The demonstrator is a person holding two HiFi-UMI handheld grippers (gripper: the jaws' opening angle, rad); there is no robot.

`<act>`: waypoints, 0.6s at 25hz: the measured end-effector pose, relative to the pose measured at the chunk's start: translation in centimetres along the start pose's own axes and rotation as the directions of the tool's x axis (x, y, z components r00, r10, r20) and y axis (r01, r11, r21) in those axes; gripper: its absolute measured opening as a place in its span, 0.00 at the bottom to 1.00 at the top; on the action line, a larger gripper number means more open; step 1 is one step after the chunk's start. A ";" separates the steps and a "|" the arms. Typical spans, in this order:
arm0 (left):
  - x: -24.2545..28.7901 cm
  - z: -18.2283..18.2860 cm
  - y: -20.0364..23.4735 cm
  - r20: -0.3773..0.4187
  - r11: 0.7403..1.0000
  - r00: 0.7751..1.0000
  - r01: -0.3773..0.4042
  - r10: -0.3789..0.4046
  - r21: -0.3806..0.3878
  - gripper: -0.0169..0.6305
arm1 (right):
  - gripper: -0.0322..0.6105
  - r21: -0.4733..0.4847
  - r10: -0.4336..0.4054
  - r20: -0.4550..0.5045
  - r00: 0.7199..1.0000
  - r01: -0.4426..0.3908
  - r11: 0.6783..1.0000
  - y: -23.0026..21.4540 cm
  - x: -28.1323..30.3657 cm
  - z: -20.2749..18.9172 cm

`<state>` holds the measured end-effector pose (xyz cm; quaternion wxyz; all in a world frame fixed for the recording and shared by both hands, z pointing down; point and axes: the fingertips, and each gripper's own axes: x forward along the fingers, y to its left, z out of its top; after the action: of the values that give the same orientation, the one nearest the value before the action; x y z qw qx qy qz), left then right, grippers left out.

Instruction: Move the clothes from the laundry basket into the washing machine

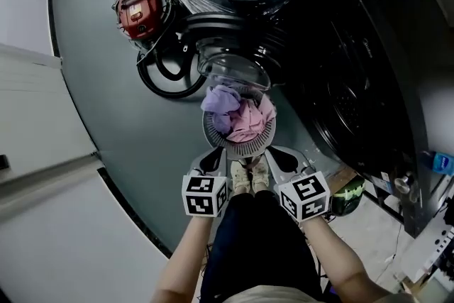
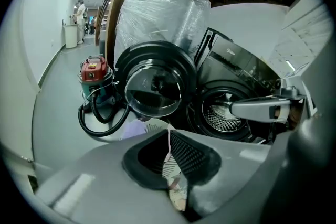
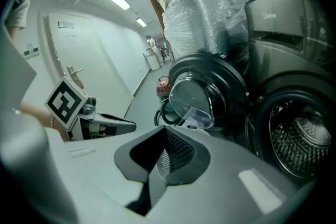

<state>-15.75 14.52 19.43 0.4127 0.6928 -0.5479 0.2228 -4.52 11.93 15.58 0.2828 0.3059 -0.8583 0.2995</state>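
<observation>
Left tool [image 2: 169, 136]: jaws drawn together to a thin slit, nothing gripped. Only ribbed basket wall and a shoe show through the slit.
Right tool [image 3: 164, 140]: jaws closed as well, empty, with a sliver of basket rim behind them.

Head view: left tool [image 1: 212, 160] and right tool [image 1: 282, 160] sit side by side at lower centre, each just off the near rim of the laundry basket [image 1: 241, 149], left and right of it. I cannot tell whether either touches the rim. The person's shoes [image 1: 248, 177] stand between the tools, right behind the basket.

Clothes are all in the basket, heaped above the rim: a lilac garment [image 1: 221, 101] on the upper left and a pink garment [image 1: 250, 121] on the lower right, touching each other.

The basket stands on the grey floor [image 1: 106, 96], directly below the open washing machine door [image 1: 234, 71]. The door's glass bowl is swung out over the far edge of the pile. The drum [image 2: 223, 113] is open to the right of the door in the left gripper view, and no clothing is visible in it.

A red vacuum cleaner [image 1: 140, 8] sits at upper left, its black hose [image 1: 167, 78] looped on the floor beside the door. A plastic-wrapped appliance [image 2: 157, 13] stands behind the door.
</observation>
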 end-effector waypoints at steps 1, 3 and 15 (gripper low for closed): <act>1.1 -0.7 0.7 -0.003 1.000 1.000 -0.004 0.004 -0.002 0.03 | 0.09 0.005 -0.002 -0.006 1.000 0.002 1.000 -0.4 1.0 -0.9; 3.3 -2.0 2.3 -0.011 1.000 1.000 -0.013 0.013 -0.005 0.03 | 0.10 0.026 -0.005 -0.011 1.000 0.005 1.000 -1.4 3.2 -2.5; 18.7 -6.5 14.7 -0.064 0.981 0.986 -0.143 0.152 0.131 0.33 | 0.10 0.090 -0.016 -0.034 0.999 0.019 0.996 -6.6 13.9 -12.0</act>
<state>-23.05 8.19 42.15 0.3704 0.6662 -0.5668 0.3125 -5.41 11.07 35.01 0.2855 0.3211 -0.8363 0.3406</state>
